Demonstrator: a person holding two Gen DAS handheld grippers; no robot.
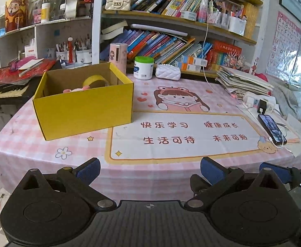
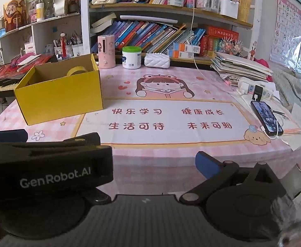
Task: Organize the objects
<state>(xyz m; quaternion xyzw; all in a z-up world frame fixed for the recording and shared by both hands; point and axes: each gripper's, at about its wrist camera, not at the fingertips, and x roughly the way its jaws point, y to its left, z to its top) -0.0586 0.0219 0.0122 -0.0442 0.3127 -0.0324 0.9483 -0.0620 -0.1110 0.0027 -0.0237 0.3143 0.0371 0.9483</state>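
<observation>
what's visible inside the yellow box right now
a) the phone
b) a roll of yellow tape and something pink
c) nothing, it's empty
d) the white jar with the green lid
b: in the left wrist view the yellow box holds a roll of yellow tape with a pink item beside it, and both grippers are open and empty.

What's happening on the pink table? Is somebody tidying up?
Looks like it. Both grippers, left gripper and right gripper, sit open and empty at the table's near edge. The yellow box already holds a tape roll and something pink. A phone lies charging on the right.
</observation>
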